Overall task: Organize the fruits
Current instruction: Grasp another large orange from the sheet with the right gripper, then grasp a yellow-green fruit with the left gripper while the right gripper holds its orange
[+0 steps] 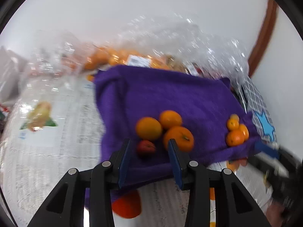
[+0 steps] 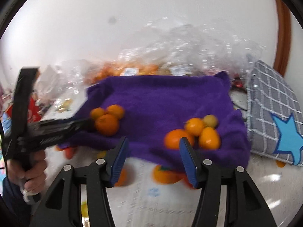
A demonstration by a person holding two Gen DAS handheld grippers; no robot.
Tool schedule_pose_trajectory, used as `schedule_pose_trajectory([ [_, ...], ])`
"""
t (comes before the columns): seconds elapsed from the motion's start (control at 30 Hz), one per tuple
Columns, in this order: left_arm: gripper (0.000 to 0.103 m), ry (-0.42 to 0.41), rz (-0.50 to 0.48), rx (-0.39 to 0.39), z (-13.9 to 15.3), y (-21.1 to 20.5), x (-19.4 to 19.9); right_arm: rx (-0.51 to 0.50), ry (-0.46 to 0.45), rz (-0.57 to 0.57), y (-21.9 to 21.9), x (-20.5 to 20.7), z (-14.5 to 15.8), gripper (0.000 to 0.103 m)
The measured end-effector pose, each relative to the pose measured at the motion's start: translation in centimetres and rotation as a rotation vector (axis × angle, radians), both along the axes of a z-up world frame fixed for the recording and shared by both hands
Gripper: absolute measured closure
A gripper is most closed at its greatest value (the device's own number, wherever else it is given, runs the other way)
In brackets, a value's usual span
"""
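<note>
**Grippers empty over a half-sorted cloth**

Left gripper (image 1: 149,151) spread wide, nothing between the jaws — hovering at the near edge of the purple cloth (image 1: 170,94). Just ahead, between the fingertips: a small red fruit (image 1: 145,148). Beyond it and slightly right, touching one another, three big oranges (image 1: 166,127). Well off to the right on the same cloth, a tight cluster of small oranges (image 1: 236,130).

Right gripper (image 2: 153,147) likewise wide and empty, pointed at that small cluster (image 2: 200,132) just past its right finger.

Judged about midway: two groups already gathered on the cloth, apparently by size. Left to do — the red fruit sitting beside the big oranges, probably out of place there; loose orange fruit (image 2: 166,174) off the cloth, below the right gripper; and more fruit in clear bags (image 2: 132,70) far ahead, too blurred to count.
</note>
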State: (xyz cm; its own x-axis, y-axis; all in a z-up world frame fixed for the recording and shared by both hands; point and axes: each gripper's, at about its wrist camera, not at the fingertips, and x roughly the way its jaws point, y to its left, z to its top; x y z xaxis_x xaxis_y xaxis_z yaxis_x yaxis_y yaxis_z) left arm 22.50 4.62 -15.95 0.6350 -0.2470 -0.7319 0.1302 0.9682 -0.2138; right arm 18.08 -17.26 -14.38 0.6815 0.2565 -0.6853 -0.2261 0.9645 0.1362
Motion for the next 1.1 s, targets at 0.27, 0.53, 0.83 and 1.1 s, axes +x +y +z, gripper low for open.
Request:
schedule_pose_trajectory([
  [0.27,0.065,-0.01,0.07,0.004,1.3,4.3,-2.9,-0.048,0.074,0.105,5.0,-2.1,-2.8,0.047],
  [0.53,0.065,0.014,0.085,0.032,0.9,5.7,-4.6,-0.07,0.129,0.079,6.2,-1.4,-5.1,0.058],
  [0.83,0.065,0.031,-0.028,0.018,-0.1,2.4,-6.0,-0.064,0.082,0.039,2.6,-3.2,-3.7,0.063],
  [1.1,0.065,0.056,-0.167,0.008,-1.5,-4.8,-5.7,-0.112,0.026,-0.037,-3.2,-6.2,-1.9,0.063],
])
